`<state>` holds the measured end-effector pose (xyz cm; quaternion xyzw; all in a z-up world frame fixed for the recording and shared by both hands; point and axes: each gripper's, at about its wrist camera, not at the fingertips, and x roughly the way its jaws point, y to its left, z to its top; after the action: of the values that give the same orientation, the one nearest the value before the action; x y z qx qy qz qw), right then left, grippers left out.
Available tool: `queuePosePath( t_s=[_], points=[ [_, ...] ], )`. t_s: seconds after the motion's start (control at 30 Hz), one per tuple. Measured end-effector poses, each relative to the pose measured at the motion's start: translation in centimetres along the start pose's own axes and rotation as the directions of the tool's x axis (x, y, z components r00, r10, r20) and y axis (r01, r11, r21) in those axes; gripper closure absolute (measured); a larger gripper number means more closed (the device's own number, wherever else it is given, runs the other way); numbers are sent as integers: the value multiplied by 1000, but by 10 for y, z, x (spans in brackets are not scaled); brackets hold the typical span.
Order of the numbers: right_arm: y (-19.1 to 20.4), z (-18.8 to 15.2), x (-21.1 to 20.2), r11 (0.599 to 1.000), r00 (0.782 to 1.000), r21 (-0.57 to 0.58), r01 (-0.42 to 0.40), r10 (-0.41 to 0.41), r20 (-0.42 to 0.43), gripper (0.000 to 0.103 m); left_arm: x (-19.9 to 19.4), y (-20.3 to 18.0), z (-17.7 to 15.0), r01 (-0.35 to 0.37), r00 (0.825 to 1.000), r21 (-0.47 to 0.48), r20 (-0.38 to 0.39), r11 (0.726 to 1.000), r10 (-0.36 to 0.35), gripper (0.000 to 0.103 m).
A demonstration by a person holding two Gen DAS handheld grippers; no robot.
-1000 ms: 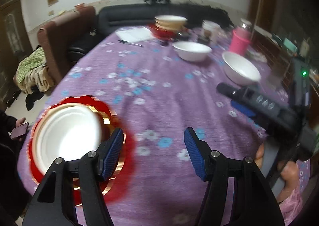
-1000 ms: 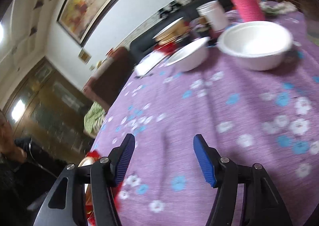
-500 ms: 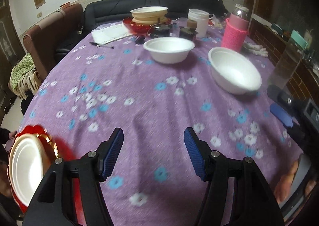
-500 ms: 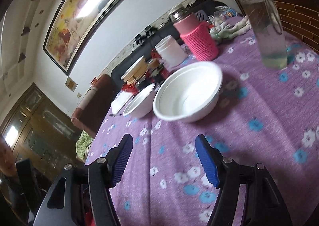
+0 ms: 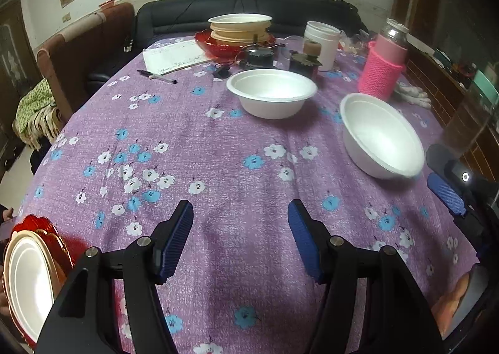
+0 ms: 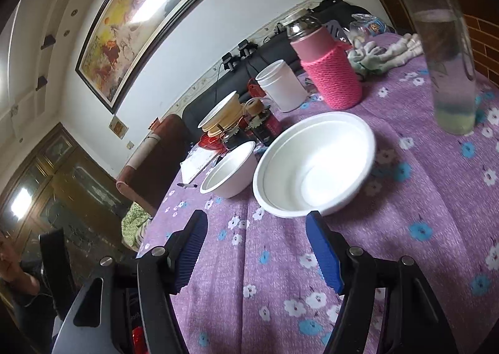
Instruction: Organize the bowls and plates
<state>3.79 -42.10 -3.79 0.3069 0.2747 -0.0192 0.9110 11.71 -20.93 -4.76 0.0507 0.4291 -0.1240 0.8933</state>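
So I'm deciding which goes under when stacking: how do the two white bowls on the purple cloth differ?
The near bowl looks wider and deeper than the far bowl. The near bowl sits just ahead of the right claw, while the far bowl stands farther back by the dark gadgets. Both are plain white, empty and upright.

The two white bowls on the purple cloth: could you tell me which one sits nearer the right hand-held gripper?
The larger white bowl, just beyond the right hand-held gripper; the smaller bowl sits farther back, by the pen.
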Motion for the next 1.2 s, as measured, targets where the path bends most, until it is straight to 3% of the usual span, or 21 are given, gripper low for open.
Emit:
queuePosePath(
  t_s=[0.47, 0.73, 0.87, 1.0, 1.13, 1.2],
  points=[
    [25, -1, 9, 996, 999, -75, 55, -55, 2, 34, 8, 14, 5, -15, 1000, -49, -13, 999, 14, 41],
    [42, 9, 15, 986, 997, -151, 69, -71, -10, 35, 21, 28, 39, -35, 999, -160, -18, 987, 32, 41],
    [51, 39, 27, 987, 997, -158, 15, -28, -77, 35, 41, 44, 73, -58, 998, -255, -34, 965, 51, 41],
    [57, 85, 56, 993, 982, -108, -42, 22, -185, 35, 66, 57, 110, -75, 997, -334, -56, 939, 59, 41],
    [67, 119, 106, 996, 949, -71, -59, 34, -314, 35, 89, 71, 131, -71, 995, -401, -90, 913, 38, 41],
    [68, 125, 133, 997, 935, -69, -23, -3, -355, 35, 99, 77, 134, -57, 994, -439, -110, 897, 10, 41]
  ],
)
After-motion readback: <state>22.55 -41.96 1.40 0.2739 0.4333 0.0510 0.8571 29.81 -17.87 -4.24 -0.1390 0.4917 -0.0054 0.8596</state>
